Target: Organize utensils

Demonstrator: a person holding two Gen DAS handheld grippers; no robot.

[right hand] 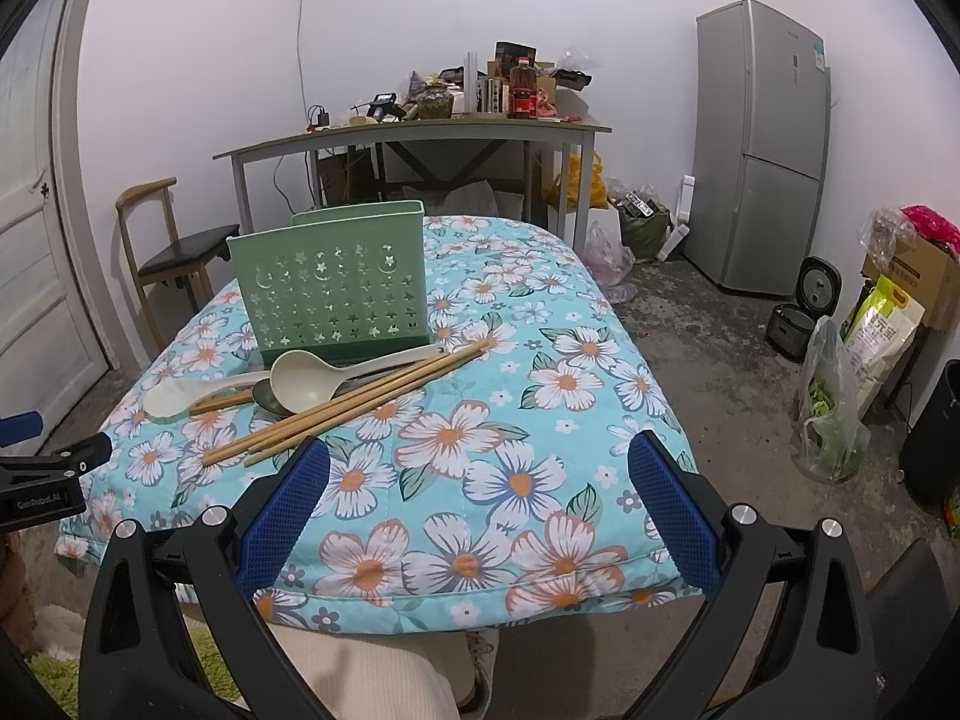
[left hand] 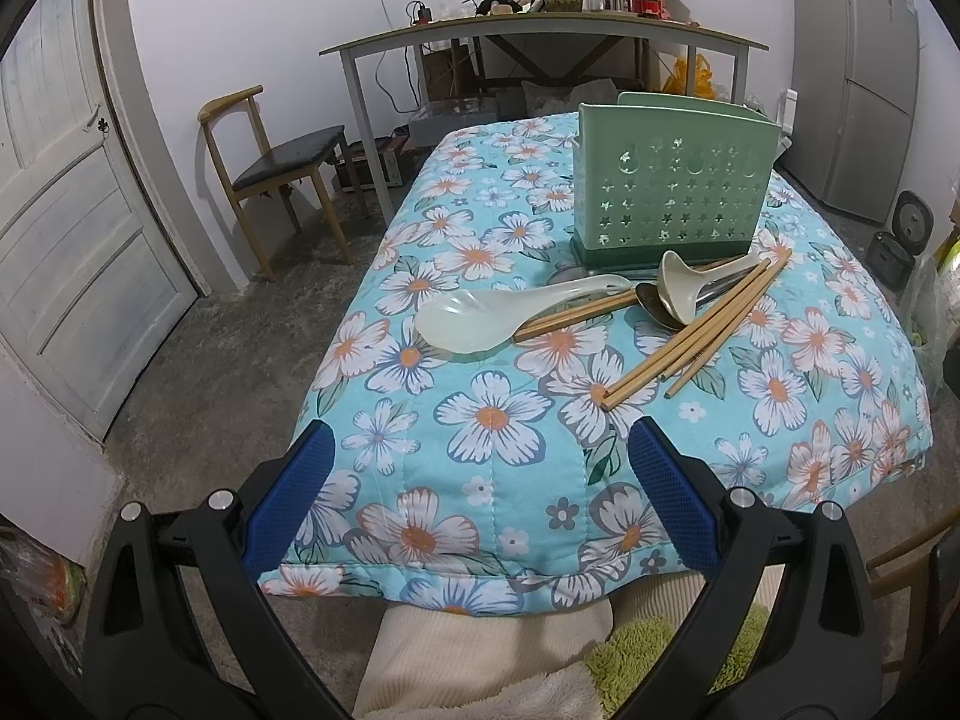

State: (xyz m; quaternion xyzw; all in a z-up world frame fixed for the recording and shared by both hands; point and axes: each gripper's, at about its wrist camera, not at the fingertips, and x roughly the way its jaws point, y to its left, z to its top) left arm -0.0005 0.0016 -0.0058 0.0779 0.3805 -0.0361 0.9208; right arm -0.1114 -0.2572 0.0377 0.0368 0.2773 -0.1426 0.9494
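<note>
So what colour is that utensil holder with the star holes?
Pale green holder, darker green base; clearest in the right wrist view.

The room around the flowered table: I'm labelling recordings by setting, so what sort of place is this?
Probably a lived-in home kitchen or dining room. A tall grey fridge stands by the wall, a rice cooker sits on the bare floor, and a side table is crowded with bottles and jars.

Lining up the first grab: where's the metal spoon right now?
In the right wrist view the metal spoon lies left of centre, bowl tucked under the cream ladle, beside the chopsticks, before the green holder.
</note>
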